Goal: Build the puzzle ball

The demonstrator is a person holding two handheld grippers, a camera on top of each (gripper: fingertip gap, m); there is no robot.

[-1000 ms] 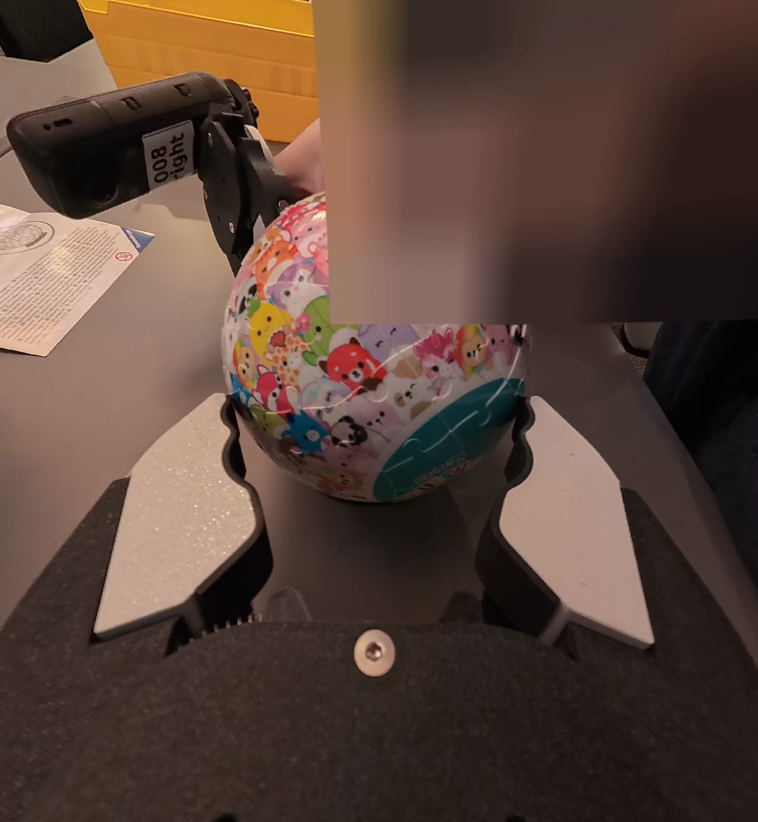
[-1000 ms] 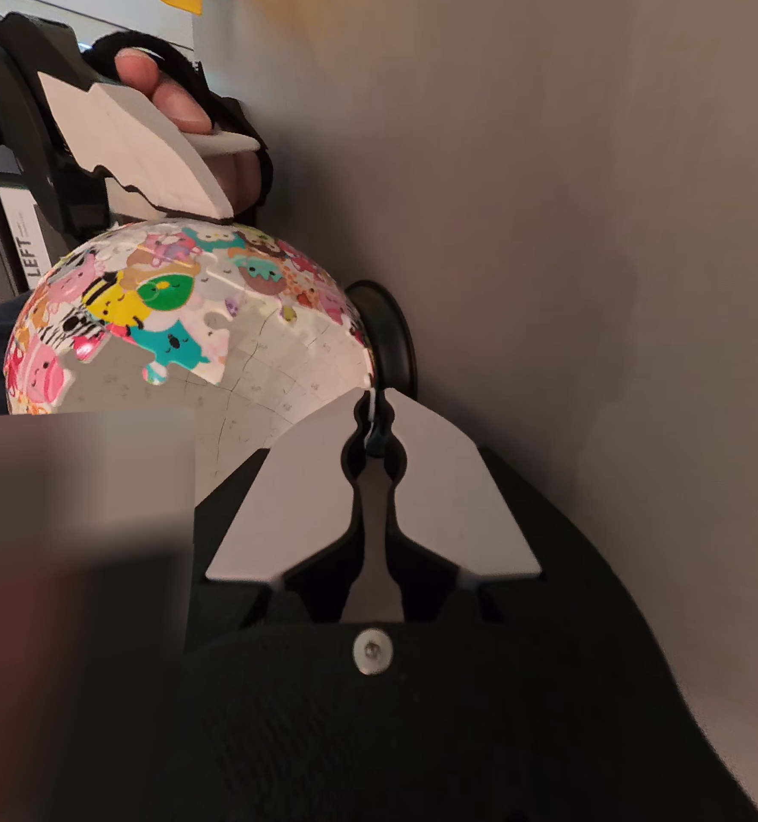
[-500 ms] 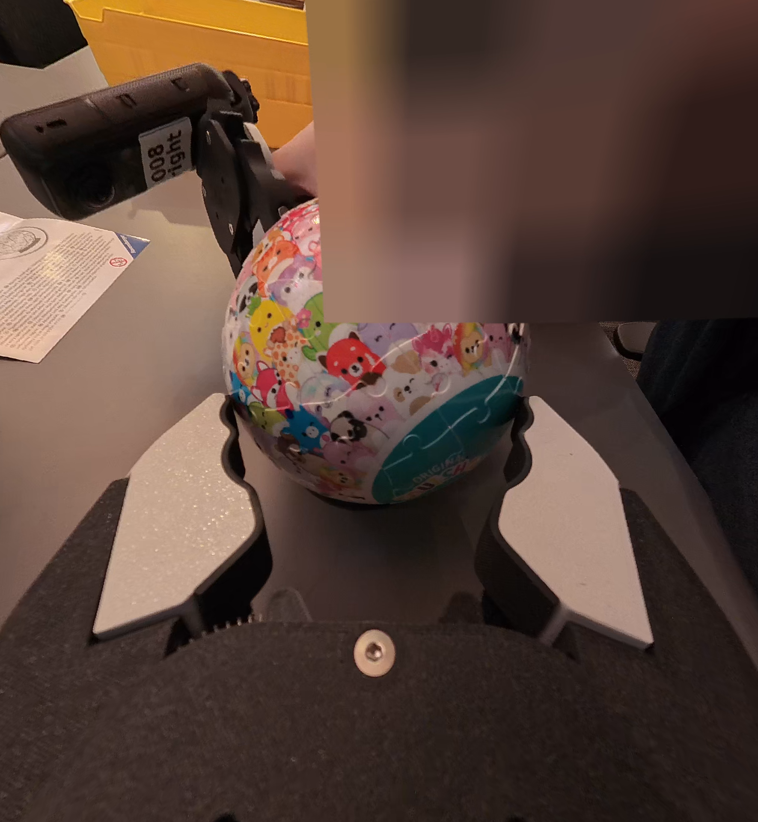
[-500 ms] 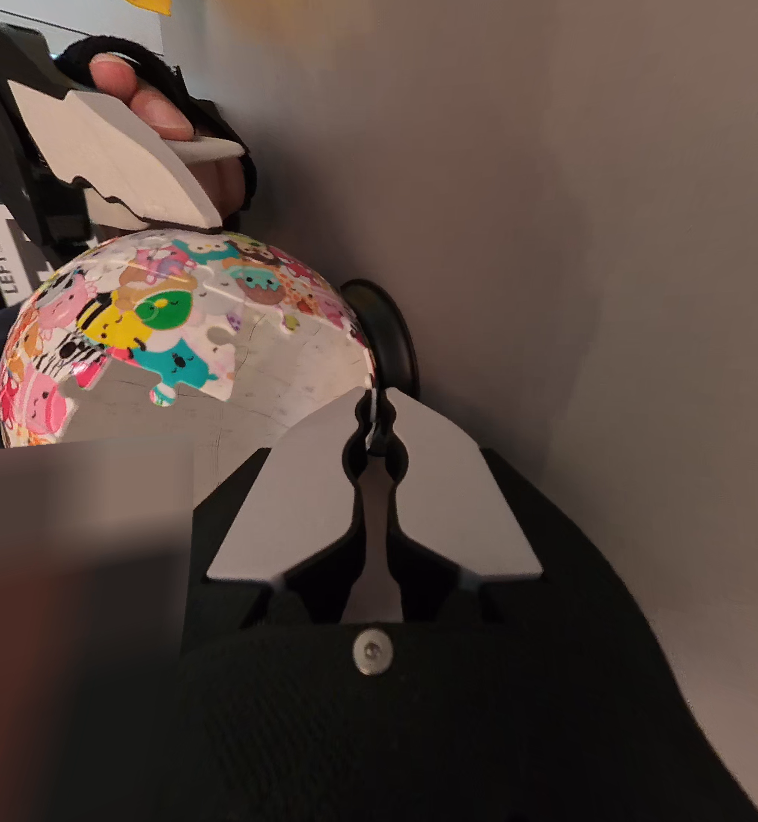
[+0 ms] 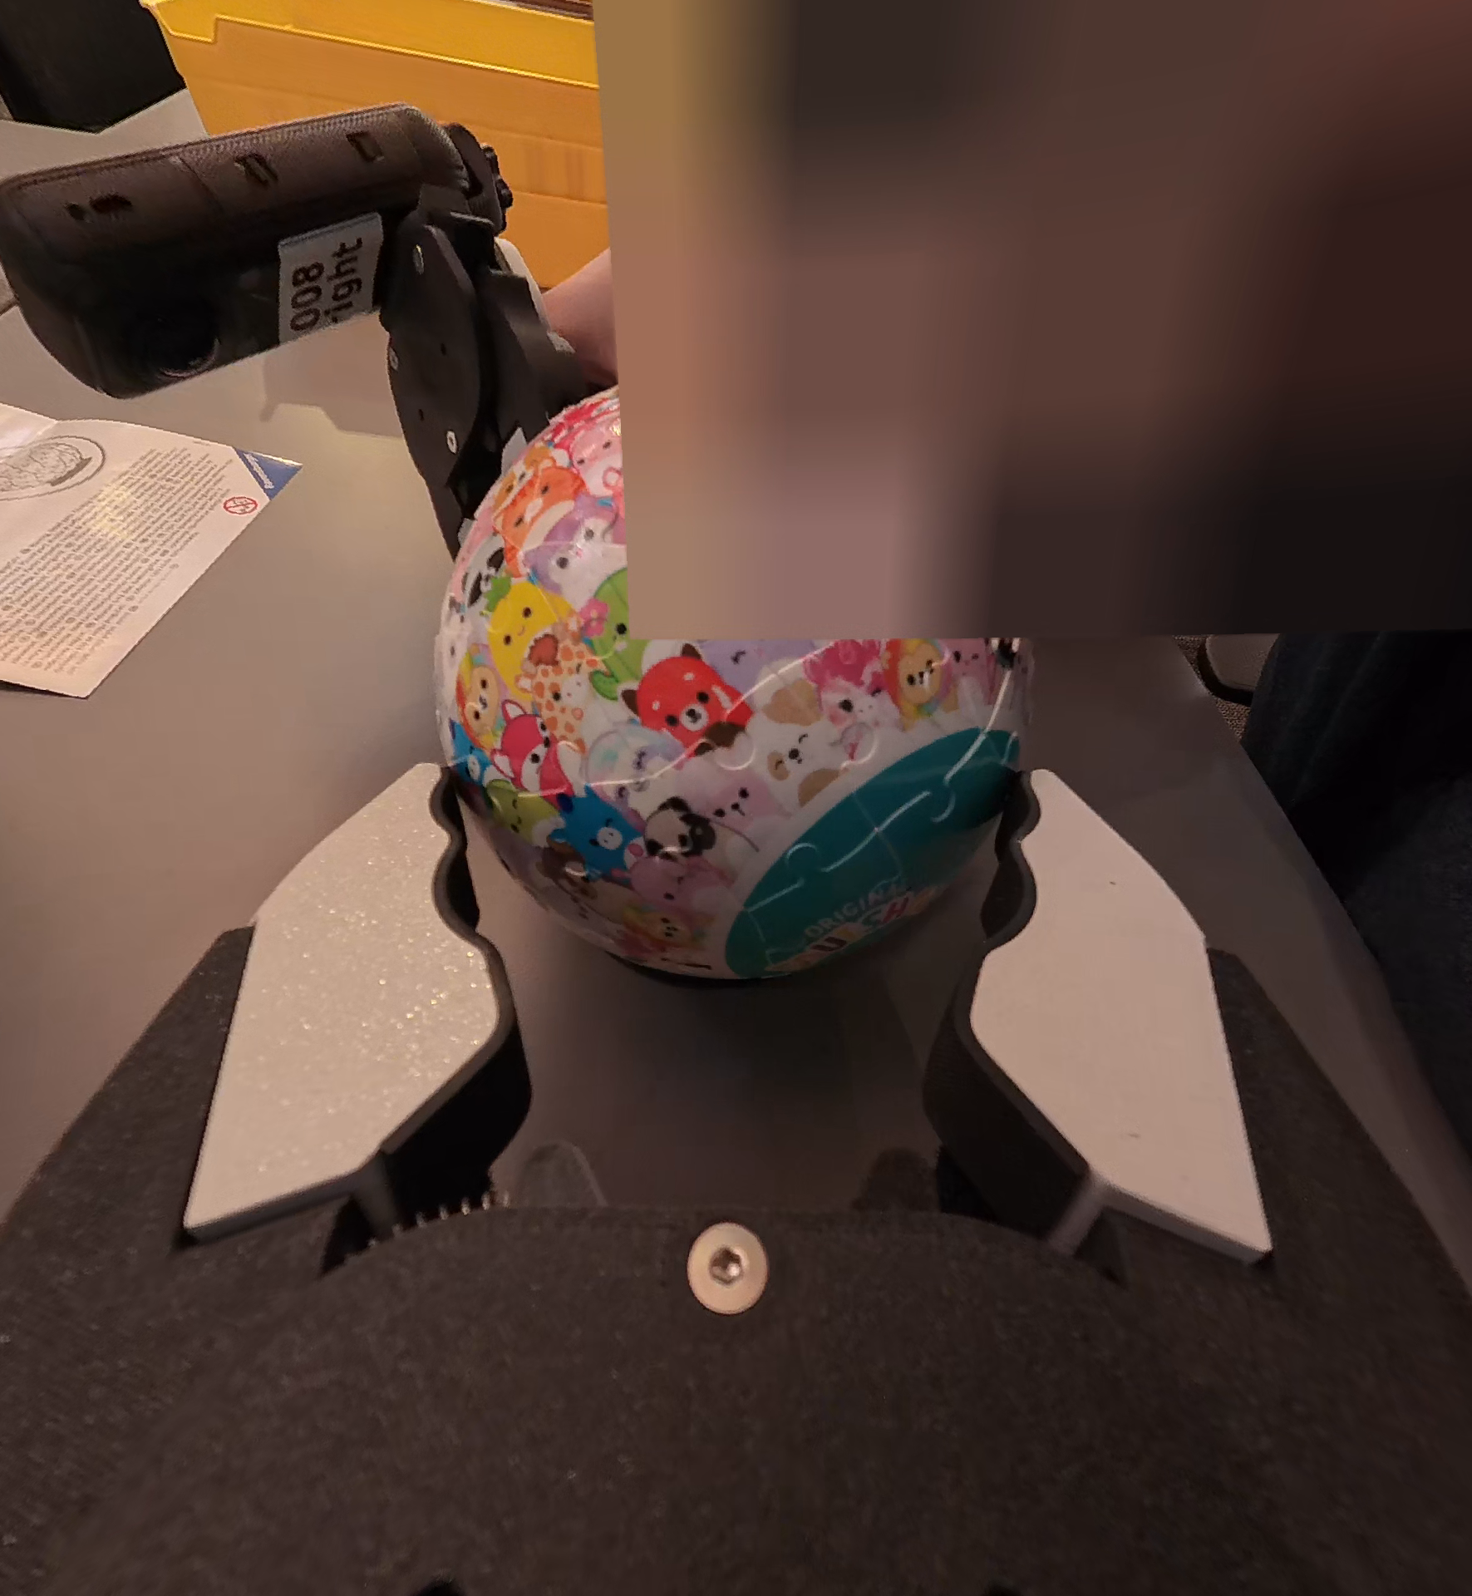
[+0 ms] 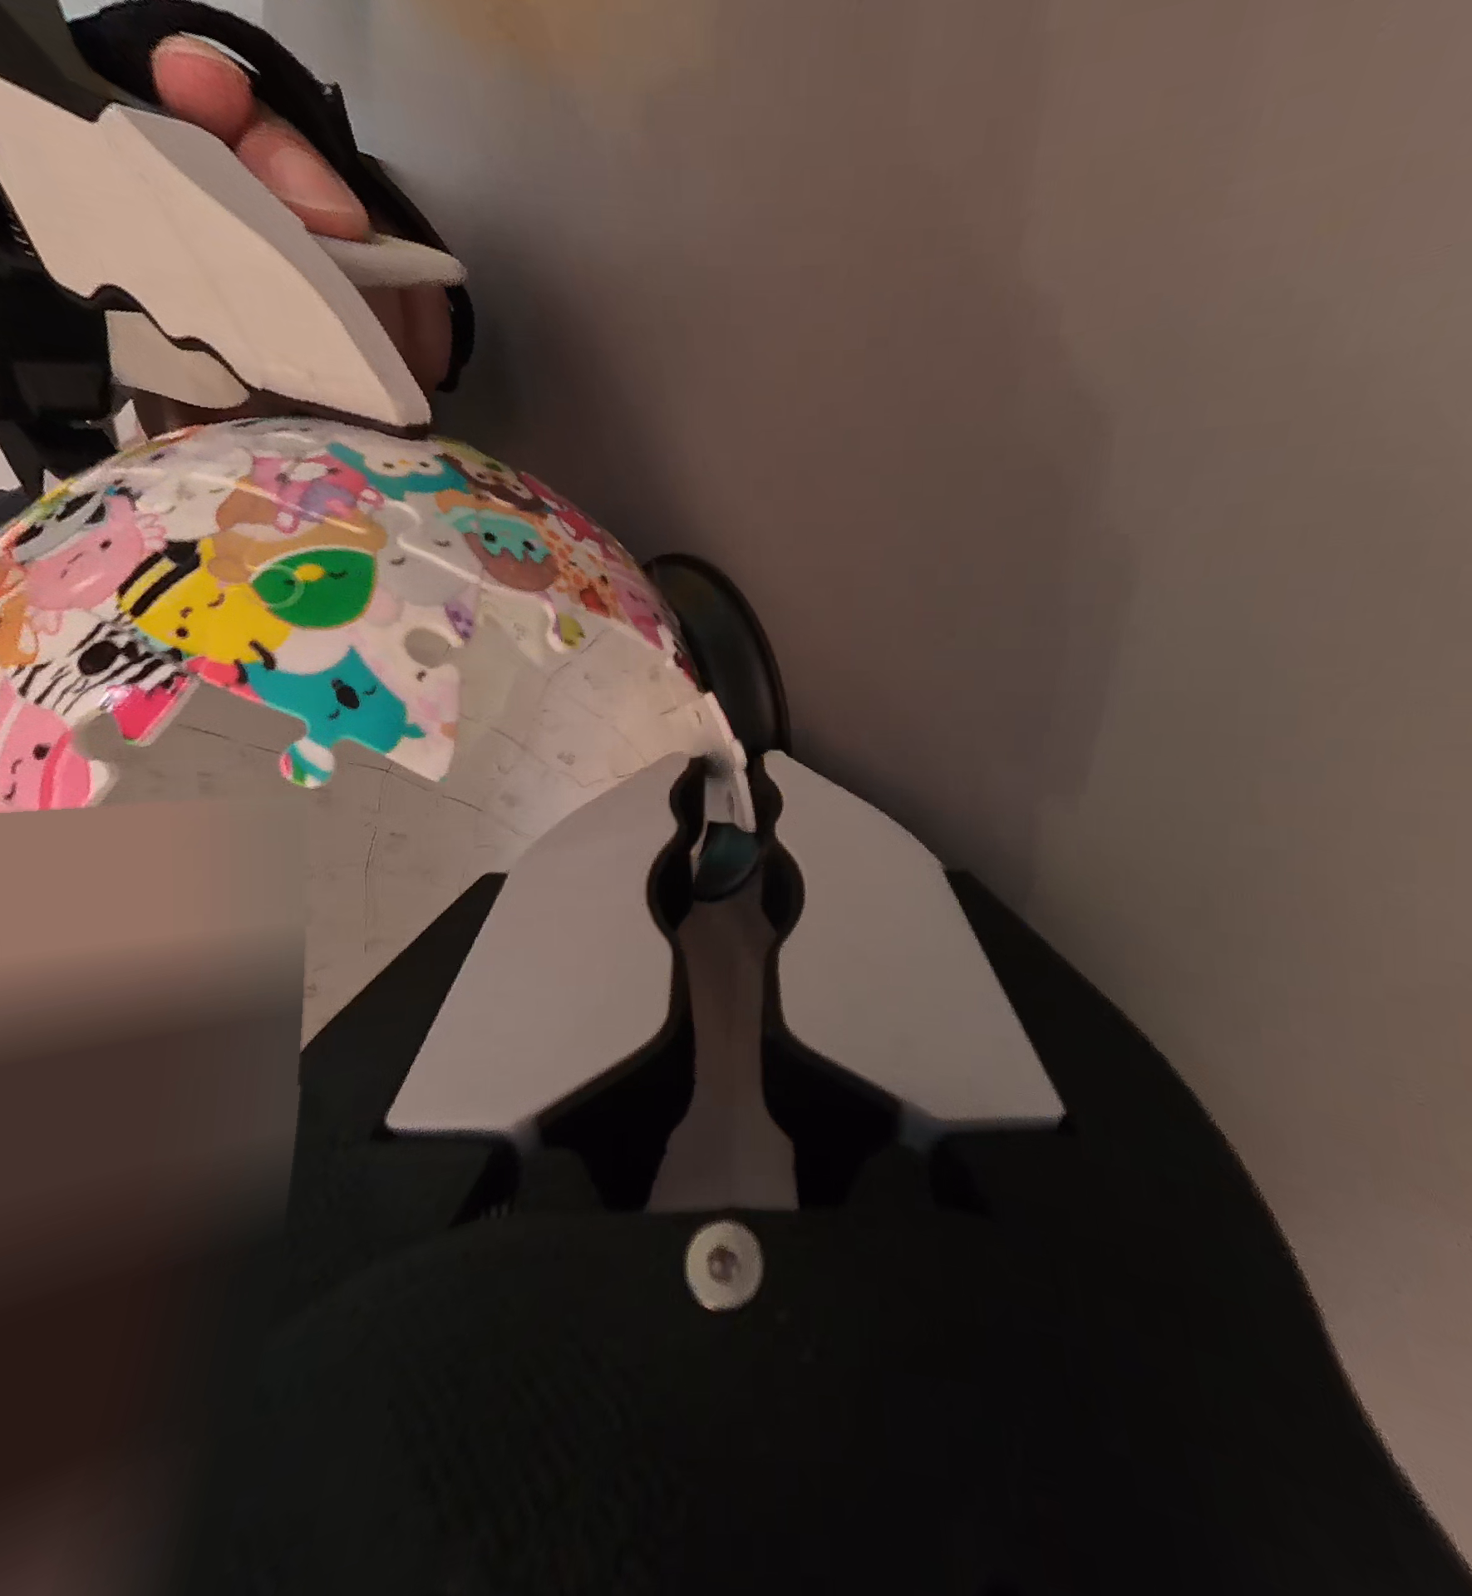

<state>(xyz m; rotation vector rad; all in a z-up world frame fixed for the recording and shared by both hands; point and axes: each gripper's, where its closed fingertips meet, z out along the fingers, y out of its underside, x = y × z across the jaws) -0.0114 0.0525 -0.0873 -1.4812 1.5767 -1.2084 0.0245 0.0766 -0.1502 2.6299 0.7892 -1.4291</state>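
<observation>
Between your left tongs, the colourful cartoon-printed puzzle ball is sitting clamped; keep bracing while your right tongs, pinching a small curved piece, are seating it.

The grey worktop carries the colourful puzzle ball, a printed instruction leaflet at its left, and seemingly a yellow box behind.

1. One puzzle ball, partly built.
2. Two grippers of mine: left gripper, right gripper.
3. One instruction leaflet.
4. One yellow box.
5. One grey table.
</observation>
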